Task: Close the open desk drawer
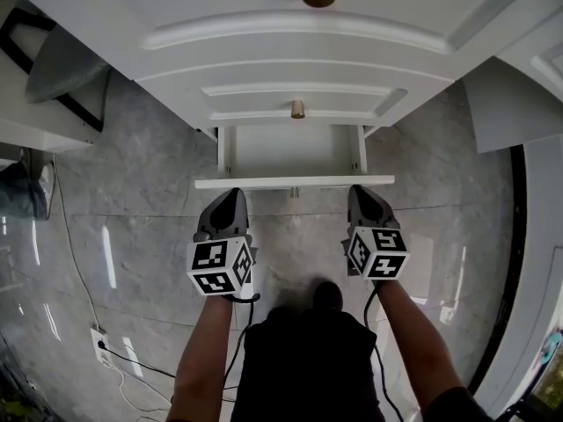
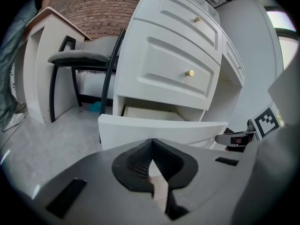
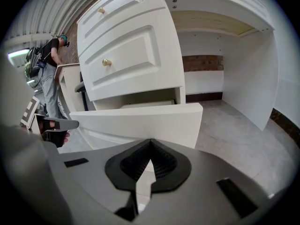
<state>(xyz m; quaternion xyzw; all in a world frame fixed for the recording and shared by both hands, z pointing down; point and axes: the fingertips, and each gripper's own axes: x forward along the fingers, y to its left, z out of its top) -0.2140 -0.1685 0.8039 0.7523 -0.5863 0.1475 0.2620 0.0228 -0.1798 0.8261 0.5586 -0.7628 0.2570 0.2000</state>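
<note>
The white bottom drawer stands pulled out of the desk's drawer stack, its small brass knob just under the front's top edge. My left gripper is shut and empty, its tip right at the left part of the drawer front. My right gripper is also shut and empty, at the right part of that front. Whether either tip touches the panel cannot be told. In each gripper view, the left gripper and the right gripper point straight at the front panel.
Two shut drawers with brass knobs sit above the open one. A black chair with a grey seat stands to the left. A power strip with cables lies on the marble floor. The desk's kneehole opens to the right. A person with a backpack stands far off.
</note>
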